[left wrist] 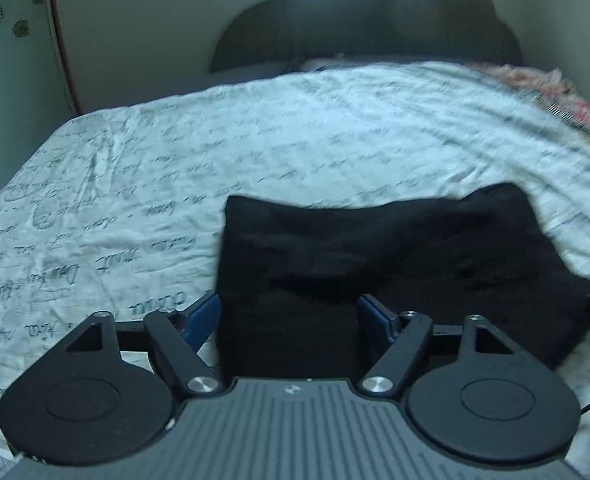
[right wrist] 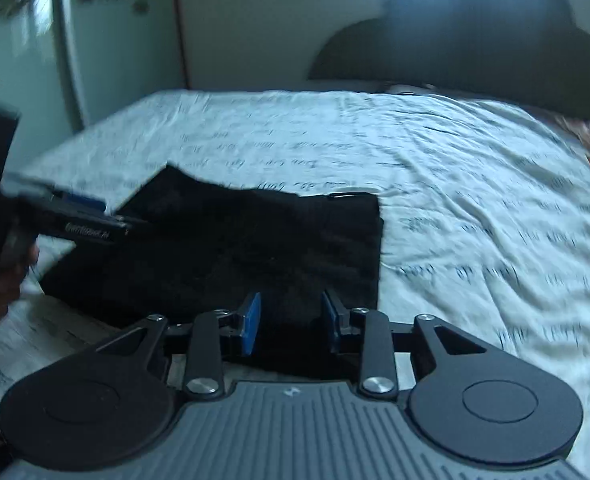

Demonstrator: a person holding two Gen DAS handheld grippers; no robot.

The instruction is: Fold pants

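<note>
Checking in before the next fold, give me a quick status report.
Left gripper open, right gripper open, neither gripping. Black pants folded compact on the bed sheet. Nothing in the way.

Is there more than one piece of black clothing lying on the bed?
No, only one black garment, the pants, lies on the white printed sheet.

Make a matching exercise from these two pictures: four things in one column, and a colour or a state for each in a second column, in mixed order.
Things:
1. pants
2. bed sheet
3. left gripper
4. headboard

Colours or states:
A. dark, with a scalloped top edge
B. open
C. white, with printed handwriting
D. black, folded on the bed

Pairs: 1-D, 2-C, 3-B, 4-A
</note>
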